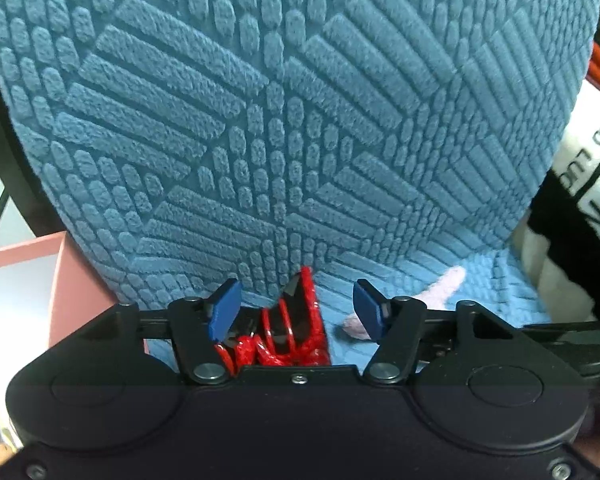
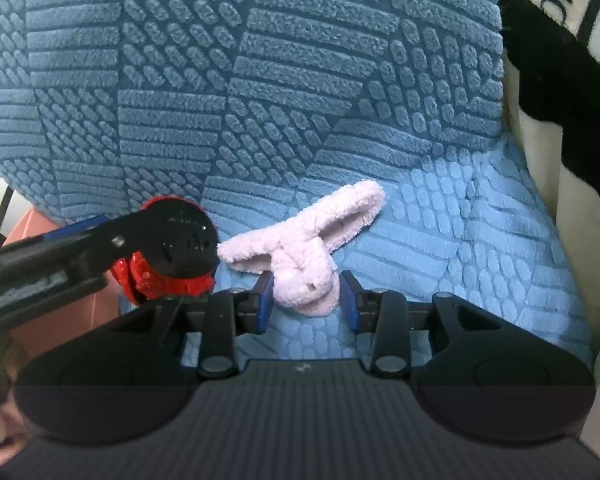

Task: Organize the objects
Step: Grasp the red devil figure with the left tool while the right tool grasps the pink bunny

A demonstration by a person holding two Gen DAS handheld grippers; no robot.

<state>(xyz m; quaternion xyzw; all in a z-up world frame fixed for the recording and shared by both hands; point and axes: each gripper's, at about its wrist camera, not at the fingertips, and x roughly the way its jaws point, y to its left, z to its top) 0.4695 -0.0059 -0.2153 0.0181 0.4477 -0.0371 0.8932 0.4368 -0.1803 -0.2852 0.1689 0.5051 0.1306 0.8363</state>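
While the pale pink fuzzy plush piece w/ two long loop-like ears [image 2: 300, 256] lies on the light blue textured seat cushion [image 2: 440, 264], its knotted lower end sits between the blue pads of the right hand-held gripper [image 2: 306, 300]. The jaws stand apart, one pad on each side of the plush; can't tell if either pad touches it. The ears point away from the gripper toward the seat's back edge, where the darker blue embossed backrest [image 2: 220, 80] rises.

Just to the left of the plush is a glossy red and black plastic hair claw clip [image 2: 140, 276], near the seat's left edge, partly hidden by the left hand-held gripper [image 1: 296, 312]. In the left wrist view the clip [image 1: 296, 320] lies between that gripper's blue pads [image 1: 224, 312], closer to the left pad; the jaws are spread wide w/ clear gaps to the clip on both sides, so nothing is gripped. The plush [image 1: 440, 292] shows just past the right pad in that view.

Beyond the seat's left edge is a pink box or panel [image 1: 76, 280] w/ a white top. Off the right edge hangs a white and black fabric w/ printed letters [image 1: 580, 184]; text too partial to read.
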